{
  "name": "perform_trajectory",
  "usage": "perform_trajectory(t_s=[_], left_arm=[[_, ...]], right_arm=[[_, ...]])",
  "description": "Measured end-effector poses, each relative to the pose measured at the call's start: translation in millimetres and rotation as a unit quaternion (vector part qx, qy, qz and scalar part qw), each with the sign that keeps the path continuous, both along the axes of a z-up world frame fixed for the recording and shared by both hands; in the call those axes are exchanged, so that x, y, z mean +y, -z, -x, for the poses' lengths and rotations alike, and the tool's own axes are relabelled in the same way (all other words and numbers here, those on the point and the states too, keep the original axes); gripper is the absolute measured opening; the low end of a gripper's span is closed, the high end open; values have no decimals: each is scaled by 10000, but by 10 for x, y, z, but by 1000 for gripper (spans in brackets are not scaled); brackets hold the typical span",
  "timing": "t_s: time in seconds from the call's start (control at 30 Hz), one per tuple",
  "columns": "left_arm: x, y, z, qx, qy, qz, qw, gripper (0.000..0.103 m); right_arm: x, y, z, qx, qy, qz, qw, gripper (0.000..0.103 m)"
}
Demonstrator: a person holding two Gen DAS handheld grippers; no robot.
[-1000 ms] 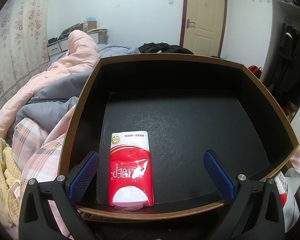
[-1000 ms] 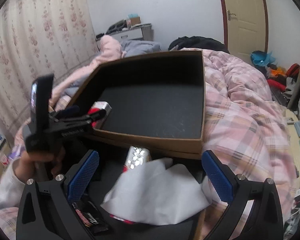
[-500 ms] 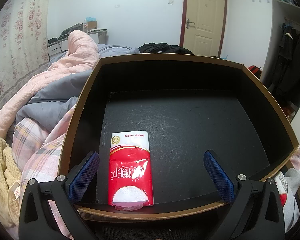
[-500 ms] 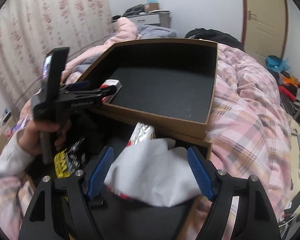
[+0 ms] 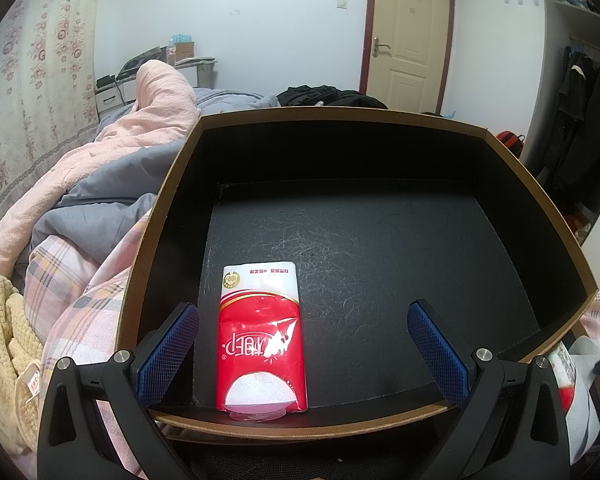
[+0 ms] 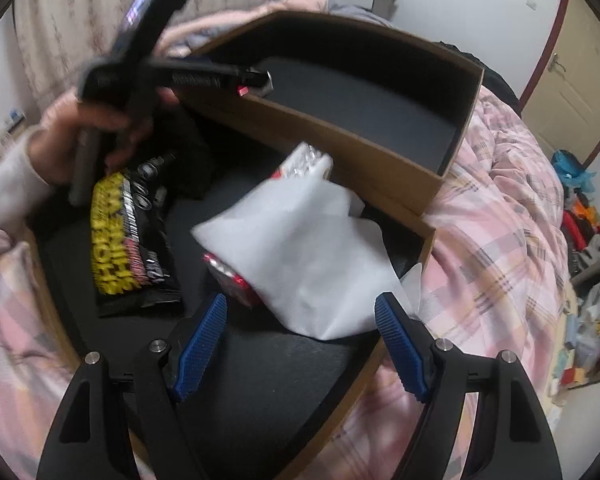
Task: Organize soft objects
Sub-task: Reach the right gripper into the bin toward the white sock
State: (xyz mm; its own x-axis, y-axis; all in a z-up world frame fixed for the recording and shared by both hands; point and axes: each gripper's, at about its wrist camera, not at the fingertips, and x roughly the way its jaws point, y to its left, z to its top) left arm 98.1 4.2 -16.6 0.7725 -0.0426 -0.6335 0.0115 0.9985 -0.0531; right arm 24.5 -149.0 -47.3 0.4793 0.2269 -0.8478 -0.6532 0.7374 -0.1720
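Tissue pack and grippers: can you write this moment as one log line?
left gripper: open, over red tissue pack in black tray | right gripper: open, near white cloth | nothing held

a: what colours sit between the left tongs (image 5: 302, 350)?
b: a red and white tissue pack (image 5: 260, 340) with a gold seal, on the black floor of a box (image 5: 380, 256) with brown edges. the pads (image 5: 168, 354) are blue with a fine grid, on black arms.
a: and ahead of the right tongs (image 6: 300, 346)?
b: a white cloth (image 6: 308, 248) over something red and silvery, and to its left a black packet (image 6: 132, 236) with yellow lettering. the bedding (image 6: 496, 216) to the right is pink plaid.
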Motion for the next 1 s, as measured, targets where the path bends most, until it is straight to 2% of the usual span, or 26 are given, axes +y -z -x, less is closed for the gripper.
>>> perform_trajectory(t_s=[0.23,0.37,0.43,0.6,0.77,0.9,0.93,1.0], left_arm=[[-8,-7,5,1,1,2,10000,103],[-6,-5,4,2,0,2,10000,103],[-11,-8,7,1,0,0,10000,103],[-12,-9,9,1,1,-1,10000,103],[-10,-7,9,-1,2,4,10000,103],[-13,-13,24,0,0,-3,10000,103],[-13,-10,22,1,0,-2,10000,103],[-14,-11,20,-1,0,-3,10000,103]], right_arm=[[71,65,20,-375,-27,510,9980,75],[-9,-1,111,-465,-174,543,9973,75],[-68,-38,141,-663,-71,723,9952,75],[-27,53,75,-731,72,1071,9915,75],[113,98,41,-927,57,1188,9886,76],[154,91,6,-983,99,1061,9894,75],[163,96,-6,-988,98,1018,9898,74],[169,102,-38,-917,100,861,9920,52]])
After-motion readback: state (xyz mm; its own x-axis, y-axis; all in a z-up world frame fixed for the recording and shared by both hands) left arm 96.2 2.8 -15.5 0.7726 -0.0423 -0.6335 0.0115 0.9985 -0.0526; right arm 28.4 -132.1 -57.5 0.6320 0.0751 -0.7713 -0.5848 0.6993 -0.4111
